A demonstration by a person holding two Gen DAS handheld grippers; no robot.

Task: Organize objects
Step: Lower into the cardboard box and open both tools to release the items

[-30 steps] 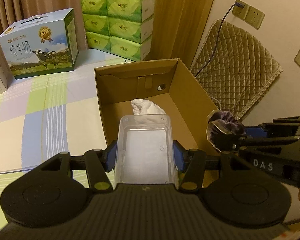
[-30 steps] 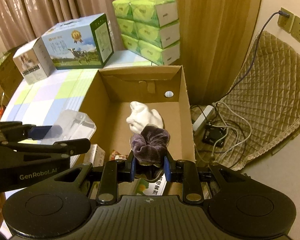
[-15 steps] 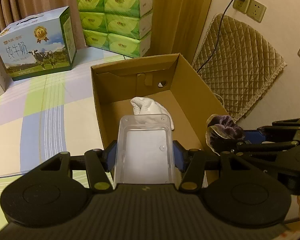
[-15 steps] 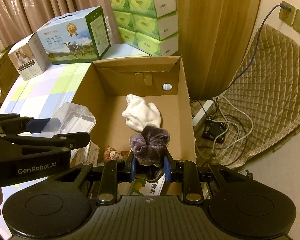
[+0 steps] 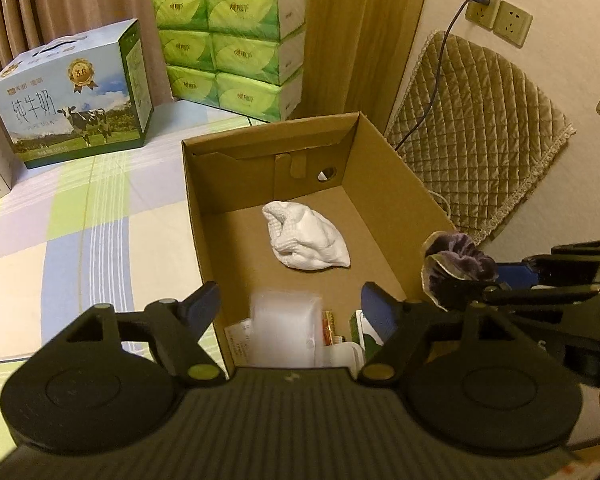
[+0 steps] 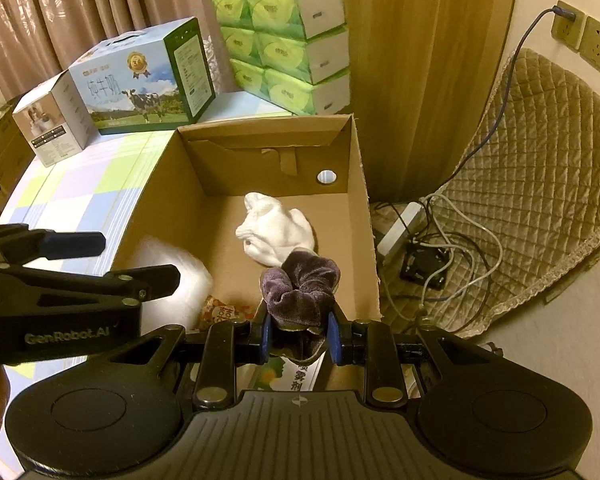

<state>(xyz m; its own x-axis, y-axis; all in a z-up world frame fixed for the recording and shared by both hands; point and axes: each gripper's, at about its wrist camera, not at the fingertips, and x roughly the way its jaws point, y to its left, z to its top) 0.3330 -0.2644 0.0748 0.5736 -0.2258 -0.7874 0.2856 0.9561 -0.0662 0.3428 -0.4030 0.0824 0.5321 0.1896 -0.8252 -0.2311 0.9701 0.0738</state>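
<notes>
The clear plastic rectangular tray (image 5: 286,326) that was clamped in the left gripper (image 5: 292,304) a second ago is now dropping free, a blurred shape inside the open brown cardboard box (image 5: 384,168).

Going left to right: the blue-and-green milk carton with a cow picture (image 5: 72,100) and the stacked green tissue packs (image 5: 232,44) are standing on the checked pastel bedsheet (image 5: 80,220) behind the box. The left gripper's jaws are opening wide, with the tray below and between them, no longer touched. A crumpled white cloth (image 5: 306,242) is lying on the box floor. The right gripper (image 6: 298,334) is squeezing narrowly on a dark purple velvet scrunchie (image 6: 300,284) above the box's near right corner.
</notes>
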